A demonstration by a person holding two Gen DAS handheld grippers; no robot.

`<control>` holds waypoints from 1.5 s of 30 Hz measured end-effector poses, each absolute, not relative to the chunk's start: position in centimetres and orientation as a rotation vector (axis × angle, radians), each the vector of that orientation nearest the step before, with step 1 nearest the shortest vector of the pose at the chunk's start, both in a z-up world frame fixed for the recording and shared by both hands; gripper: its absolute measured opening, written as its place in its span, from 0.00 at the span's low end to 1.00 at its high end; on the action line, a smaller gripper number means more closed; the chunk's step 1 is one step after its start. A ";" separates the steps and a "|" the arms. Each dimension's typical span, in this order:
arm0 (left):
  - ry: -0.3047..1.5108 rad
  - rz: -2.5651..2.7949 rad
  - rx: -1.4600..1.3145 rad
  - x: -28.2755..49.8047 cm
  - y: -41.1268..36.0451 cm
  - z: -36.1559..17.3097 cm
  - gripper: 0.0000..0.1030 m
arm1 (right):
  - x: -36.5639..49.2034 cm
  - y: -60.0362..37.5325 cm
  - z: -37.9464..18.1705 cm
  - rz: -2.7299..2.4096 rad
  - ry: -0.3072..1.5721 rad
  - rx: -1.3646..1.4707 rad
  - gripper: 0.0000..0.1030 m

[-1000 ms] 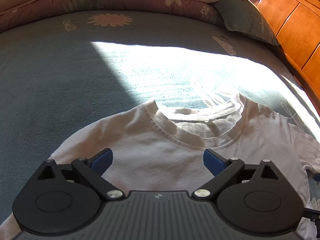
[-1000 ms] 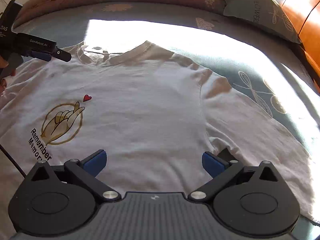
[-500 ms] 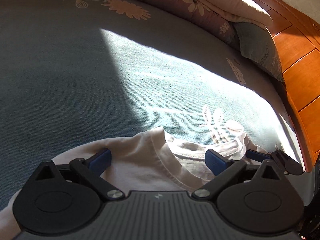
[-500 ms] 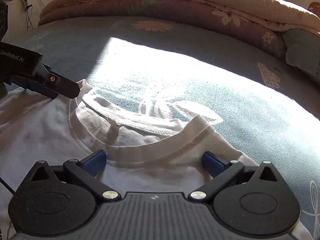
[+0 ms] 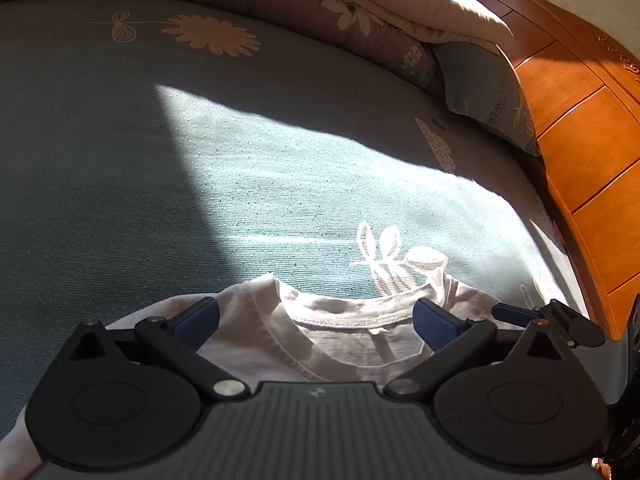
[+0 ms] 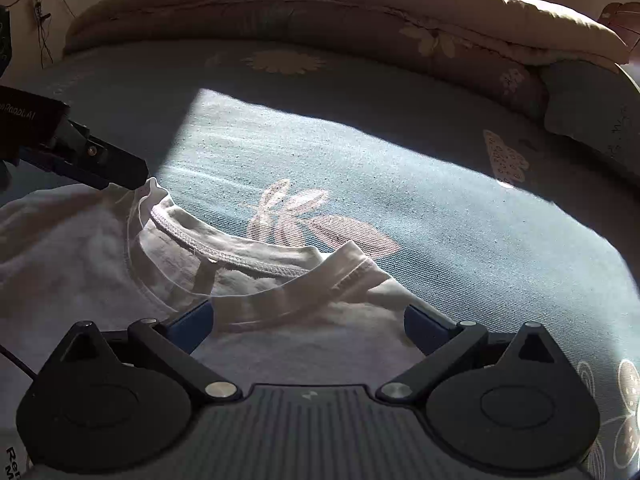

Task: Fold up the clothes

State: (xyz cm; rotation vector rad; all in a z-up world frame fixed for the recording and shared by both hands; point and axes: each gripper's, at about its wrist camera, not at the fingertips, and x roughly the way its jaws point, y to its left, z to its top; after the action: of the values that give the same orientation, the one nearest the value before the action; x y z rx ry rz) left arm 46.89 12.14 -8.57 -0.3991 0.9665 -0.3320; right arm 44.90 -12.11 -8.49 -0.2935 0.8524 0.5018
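A white T-shirt (image 5: 256, 336) lies flat on the bed with its round collar (image 5: 344, 318) facing away from me. My left gripper (image 5: 316, 318) is open low over the collar's left side, its blue pads either side of the neckline with nothing held. The right gripper (image 5: 536, 316) shows side-on at the collar's right end. In the right wrist view the T-shirt (image 6: 60, 260) fills the lower left. My right gripper (image 6: 308, 328) stands open just behind the collar (image 6: 288, 276) and right shoulder. The left gripper (image 6: 120, 170) has its tip at the collar's far left corner.
The teal bedsheet (image 5: 200, 160) with flower prints stretches ahead, half in sunlight. A rolled quilt (image 6: 320, 12) lies along the far edge, with a pillow (image 5: 488, 96) beside it. A wooden headboard (image 5: 580, 140) rises on the right.
Both grippers have moved forward from over the shirt's chest to its collar and come lower. Both stay open. The shirt has not shifted.
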 end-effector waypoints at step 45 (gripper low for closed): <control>1.084 -0.338 -0.207 35.2 10.2 -10.5 0.99 | 33.8 -13.8 -10.3 0.395 1.019 -0.227 1.00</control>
State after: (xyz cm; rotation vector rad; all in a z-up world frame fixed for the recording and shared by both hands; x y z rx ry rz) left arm 35.16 10.15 -10.53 -0.2066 1.0839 -0.3382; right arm 33.80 -13.81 -10.33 -0.2268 1.0195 0.3952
